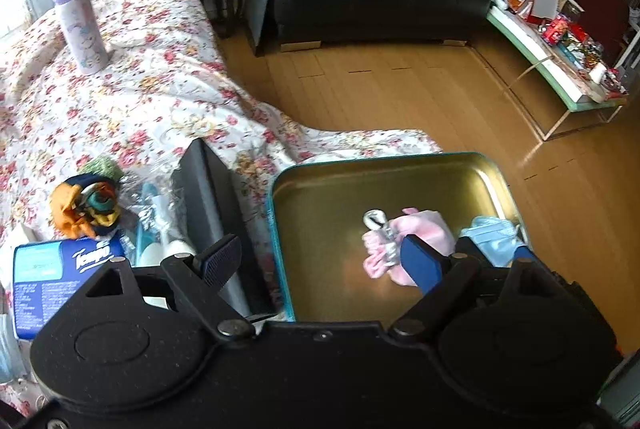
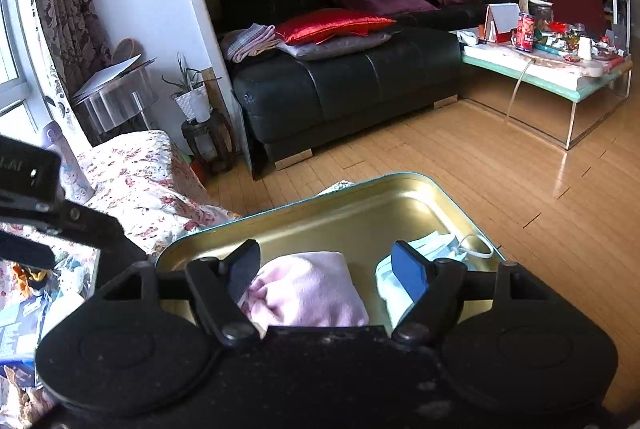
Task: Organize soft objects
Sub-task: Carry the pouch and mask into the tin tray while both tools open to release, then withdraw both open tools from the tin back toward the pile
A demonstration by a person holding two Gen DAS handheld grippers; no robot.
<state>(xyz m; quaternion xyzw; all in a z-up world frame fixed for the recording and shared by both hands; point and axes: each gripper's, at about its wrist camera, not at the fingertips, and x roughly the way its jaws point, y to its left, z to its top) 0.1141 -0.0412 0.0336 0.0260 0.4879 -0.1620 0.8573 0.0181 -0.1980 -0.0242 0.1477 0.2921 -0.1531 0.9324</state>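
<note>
A gold metal tin (image 1: 340, 197) with a teal rim sits at the edge of a floral bedspread (image 1: 140, 89). In it lie a folded pink cloth (image 1: 424, 233) with a shiny silver piece on top, and pale blue face masks (image 1: 494, 237). My left gripper (image 1: 320, 261) is open above the tin's left side, gripping nothing. In the right wrist view the tin (image 2: 340, 217) holds the pink cloth (image 2: 308, 289), which lies between the spread fingers of my open right gripper (image 2: 326, 271). Its right pad stands clear of the cloth. The masks (image 2: 432, 249) lie to the right.
On the bed left of the tin lie a bundle of colourful scrunchies (image 1: 86, 205), a blue tissue pack (image 1: 60, 269), a dark flat panel (image 1: 212, 205) and an upright lilac bottle (image 1: 80, 29). Beyond are wooden floor (image 2: 480, 169), a black sofa (image 2: 348, 85) and a cluttered low table (image 2: 560, 69).
</note>
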